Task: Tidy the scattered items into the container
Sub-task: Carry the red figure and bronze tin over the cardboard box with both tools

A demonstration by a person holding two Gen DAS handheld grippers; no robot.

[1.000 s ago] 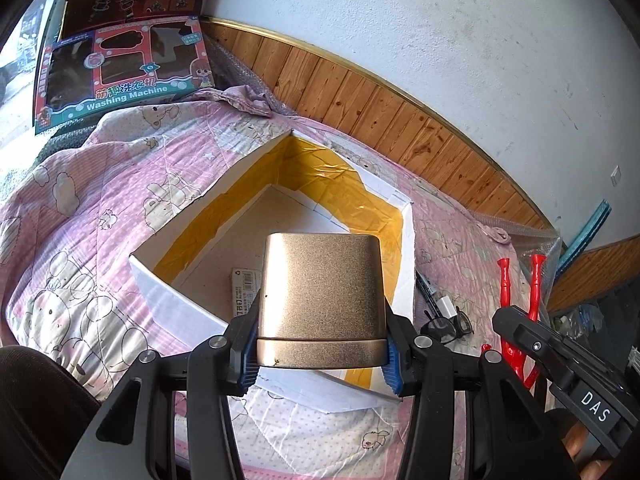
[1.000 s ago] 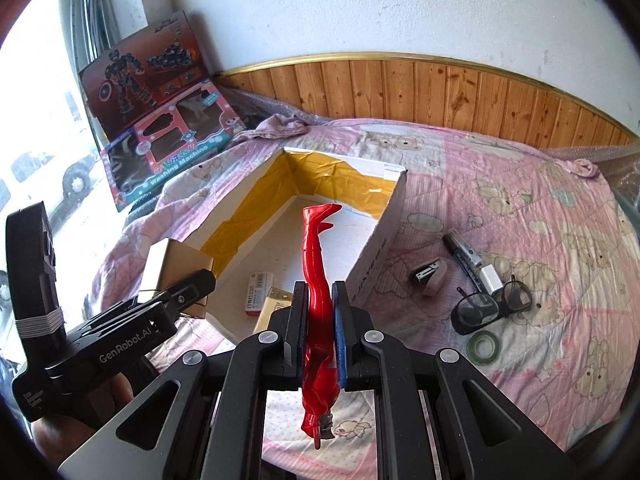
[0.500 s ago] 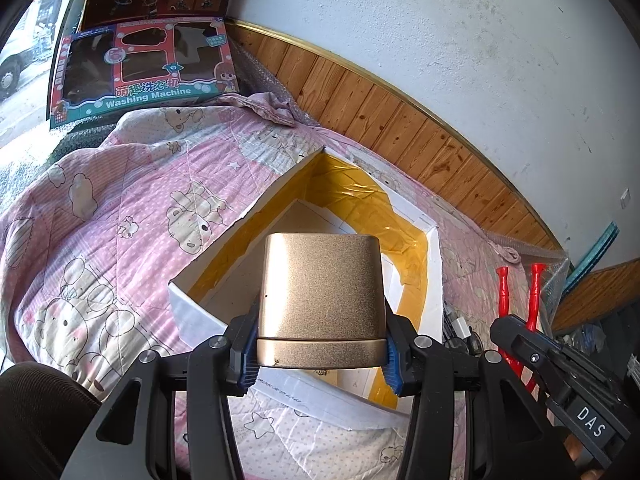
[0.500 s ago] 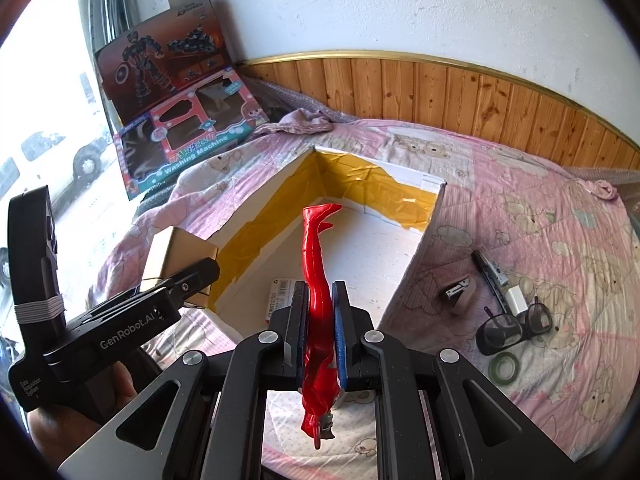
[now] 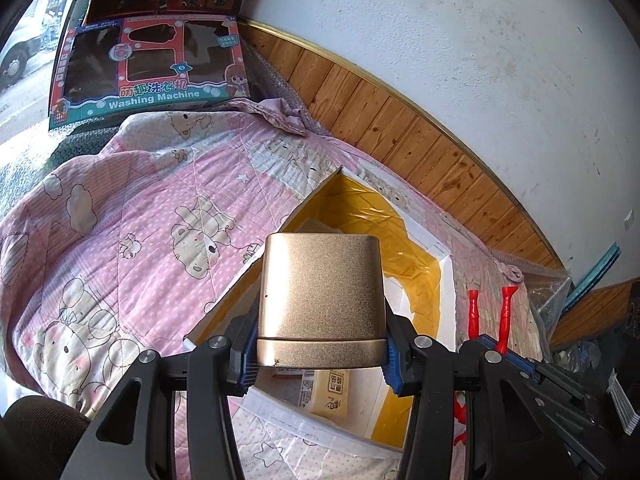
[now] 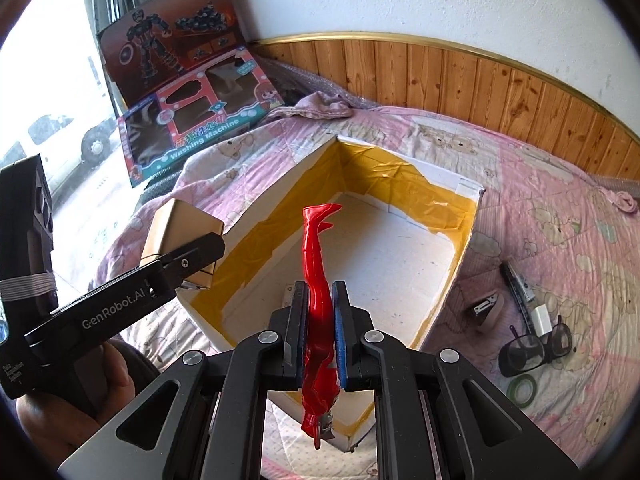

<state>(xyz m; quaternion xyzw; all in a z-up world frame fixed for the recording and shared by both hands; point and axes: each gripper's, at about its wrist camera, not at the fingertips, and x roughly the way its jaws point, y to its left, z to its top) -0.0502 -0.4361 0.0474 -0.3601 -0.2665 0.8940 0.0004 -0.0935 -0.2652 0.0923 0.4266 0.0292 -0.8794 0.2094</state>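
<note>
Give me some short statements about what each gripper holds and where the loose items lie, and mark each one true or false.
1. The left gripper is shut on a gold box. True.
2. The right gripper is open. False: it is shut on a red figure.
3. The container is lined with yellow tape inside. True.
4. The glasses lie inside the container. False: they lie on the pink quilt beside it.
5. The green tape roll lies on the quilt near the glasses. True.
6. The container is empty. False: a yellow packet lies in it.
</note>
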